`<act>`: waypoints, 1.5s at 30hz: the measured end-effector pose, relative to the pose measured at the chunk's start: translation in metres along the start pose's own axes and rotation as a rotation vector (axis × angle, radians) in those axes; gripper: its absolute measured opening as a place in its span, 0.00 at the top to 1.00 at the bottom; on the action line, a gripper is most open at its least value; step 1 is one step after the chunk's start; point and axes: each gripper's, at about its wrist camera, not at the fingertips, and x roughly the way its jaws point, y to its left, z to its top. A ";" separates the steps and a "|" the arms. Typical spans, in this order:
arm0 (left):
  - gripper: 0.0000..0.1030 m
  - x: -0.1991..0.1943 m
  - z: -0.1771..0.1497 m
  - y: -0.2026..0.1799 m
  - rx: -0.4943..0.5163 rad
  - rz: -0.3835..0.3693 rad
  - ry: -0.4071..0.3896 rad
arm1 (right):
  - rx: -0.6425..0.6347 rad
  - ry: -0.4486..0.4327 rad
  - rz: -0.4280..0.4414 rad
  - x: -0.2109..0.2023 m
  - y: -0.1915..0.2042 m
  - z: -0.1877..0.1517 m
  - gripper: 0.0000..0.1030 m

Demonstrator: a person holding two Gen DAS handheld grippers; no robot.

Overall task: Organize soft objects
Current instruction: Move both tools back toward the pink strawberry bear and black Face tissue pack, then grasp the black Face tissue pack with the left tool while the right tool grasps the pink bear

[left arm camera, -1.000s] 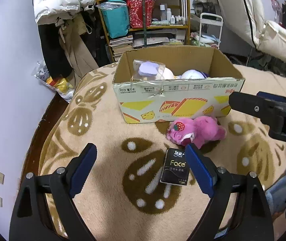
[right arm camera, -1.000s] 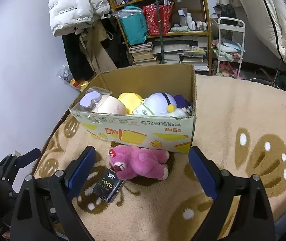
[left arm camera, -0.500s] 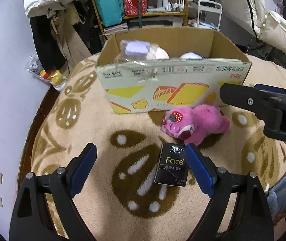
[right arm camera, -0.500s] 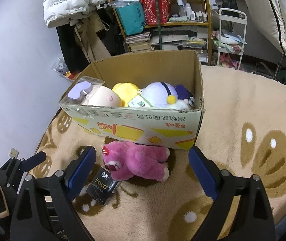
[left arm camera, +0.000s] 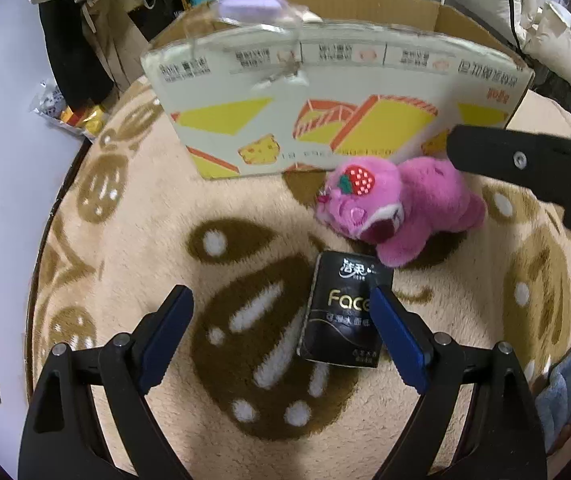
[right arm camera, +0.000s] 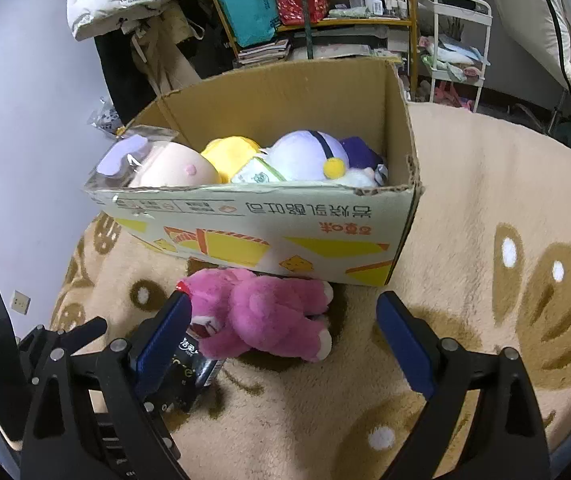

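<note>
Cardboard box (right arm camera: 269, 216) already holds several plush toys. Left out on the blanket: pink plush bear (right arm camera: 269, 320) against the box front, black tissue pack (left arm camera: 343, 316) at its 7 o'clock. Left gripper (left arm camera: 281, 320) and right gripper (right arm camera: 285, 340) both gape, empty.

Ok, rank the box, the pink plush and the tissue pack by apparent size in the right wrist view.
1. Box, clearly largest.
2. Pink plush.
3. Tissue pack, smallest, though the right gripper's finger hides part of it, so its full extent is unsure.
</note>
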 end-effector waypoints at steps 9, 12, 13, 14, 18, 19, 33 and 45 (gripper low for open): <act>0.14 0.011 -0.003 -0.003 -0.007 -0.029 0.041 | 0.002 0.056 -0.037 0.020 -0.004 -0.002 0.05; 0.14 0.011 -0.003 -0.001 -0.015 -0.039 0.047 | -0.003 0.069 -0.046 0.024 -0.005 -0.003 0.05; 0.14 0.011 -0.003 -0.001 -0.018 -0.042 0.049 | -0.005 0.073 -0.049 0.026 -0.004 -0.003 0.05; 0.14 0.011 -0.003 -0.002 -0.020 -0.045 0.051 | -0.008 0.076 -0.051 0.027 -0.004 -0.003 0.05; 0.14 0.010 -0.003 -0.005 -0.006 -0.049 0.050 | -0.015 0.087 -0.059 0.030 -0.003 -0.003 0.05; 0.14 0.010 -0.004 -0.007 0.000 -0.050 0.051 | -0.017 0.089 -0.061 0.031 -0.003 -0.004 0.05; 0.14 0.013 -0.005 -0.013 0.012 -0.048 0.068 | -0.034 0.110 -0.071 0.038 -0.001 -0.005 0.05; 0.14 0.021 -0.007 -0.020 0.038 -0.034 0.093 | -0.031 0.113 -0.073 0.041 -0.001 -0.005 0.05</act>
